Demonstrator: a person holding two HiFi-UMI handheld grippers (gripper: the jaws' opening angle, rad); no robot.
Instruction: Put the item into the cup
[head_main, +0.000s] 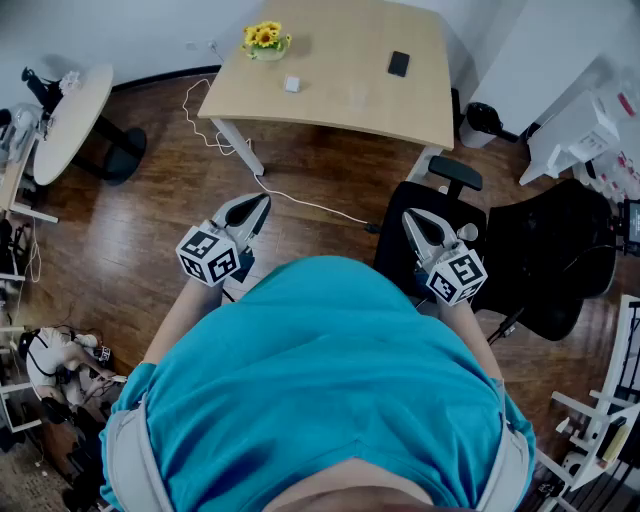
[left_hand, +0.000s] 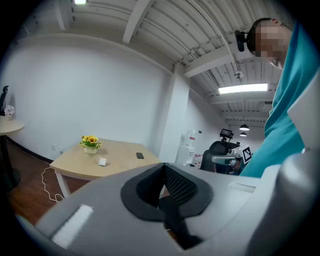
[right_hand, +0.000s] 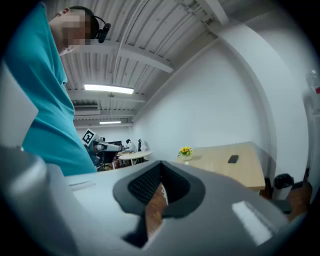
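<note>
Fingers (left_hand: 181, 186) of the left gripper (head_main: 262, 202) are pressed shut on nothing; the right gripper (head_main: 408, 216) is likewise closed and empty. A small white item (head_main: 291, 84) is seen well ahead on the table (head_main: 340, 105), near its front edge. Bare floor (head_main: 300, 170) lies between, and a black chair (head_main: 545, 250) is beside the right gripper.

The left gripper (head_main: 264, 201) and right gripper (head_main: 407, 214) have smooth, matt grey plastic shells. Their pads (left_hand: 179, 185) are black, ribbed and dull. Under both lies a floor (head_main: 140, 240) of dark wood boards with a soft sheen. Ahead of them, the table (head_main: 340, 95) has a pale, matt wood top, and the phone (head_main: 398, 63) on it is glossy black. Beside the right gripper, the chair (head_main: 545, 260) is black mesh cloth. Behind both, the shirt (head_main: 320, 380) is smooth teal cloth.
</note>
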